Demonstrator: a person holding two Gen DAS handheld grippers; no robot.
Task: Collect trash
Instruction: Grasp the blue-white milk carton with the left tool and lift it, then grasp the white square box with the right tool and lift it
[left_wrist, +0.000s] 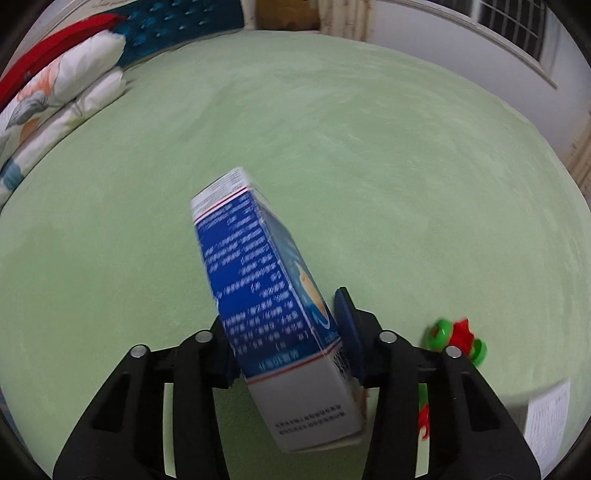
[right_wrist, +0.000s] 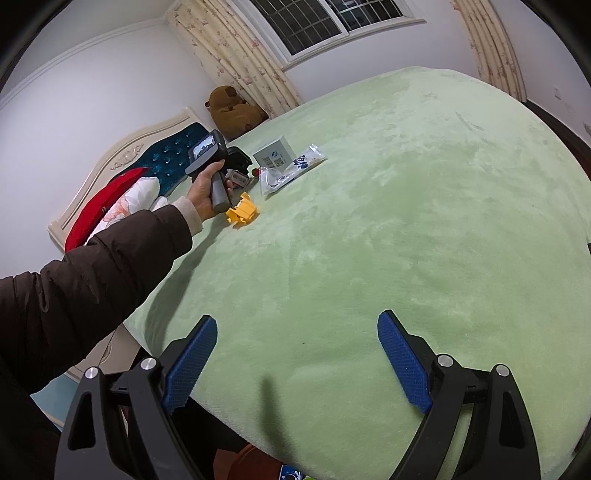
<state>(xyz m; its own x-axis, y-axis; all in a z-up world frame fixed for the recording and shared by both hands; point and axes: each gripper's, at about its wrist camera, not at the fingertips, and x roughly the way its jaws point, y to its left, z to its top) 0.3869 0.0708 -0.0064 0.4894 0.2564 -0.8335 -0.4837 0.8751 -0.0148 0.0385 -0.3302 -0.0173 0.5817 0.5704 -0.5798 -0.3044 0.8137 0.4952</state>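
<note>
Pale green plush covers the whole bed (right_wrist: 388, 206), and right in the middle of the left wrist view a blue and white carton (left_wrist: 266, 295) stands tilted between the jaws of the left gripper (left_wrist: 284, 339), its printed blue face toward the lens and its white end down at six o'clock. The jaws are drawn in to a middling gap and both sides press on the carton, the blue pad (left_wrist: 347, 325) flat against its right face, so the box is clamped. At four o'clock from the carton a red and green plastic toy (left_wrist: 458, 339) lies on the blanket, and a white printed sheet (left_wrist: 546, 413) shows at the far right edge. From the right wrist view, the person's left hand (right_wrist: 207, 195) grips the handle of that tool at ten o'clock, brown sleeve (right_wrist: 92, 280) stretching in from the left. Around it on the blanket: a yellow plastic piece (right_wrist: 243, 214) just below the hand, a clear plastic bag (right_wrist: 288, 171) and a grey-white box (right_wrist: 275, 155) at eleven to twelve o'clock. The right gripper (right_wrist: 295, 365) hangs over the near edge of the bed, its blue fingers (right_wrist: 402, 362) spread wide with only blanket between them. A brown plush bear (right_wrist: 232, 110) sits by the teal headboard (right_wrist: 170, 155).
</note>
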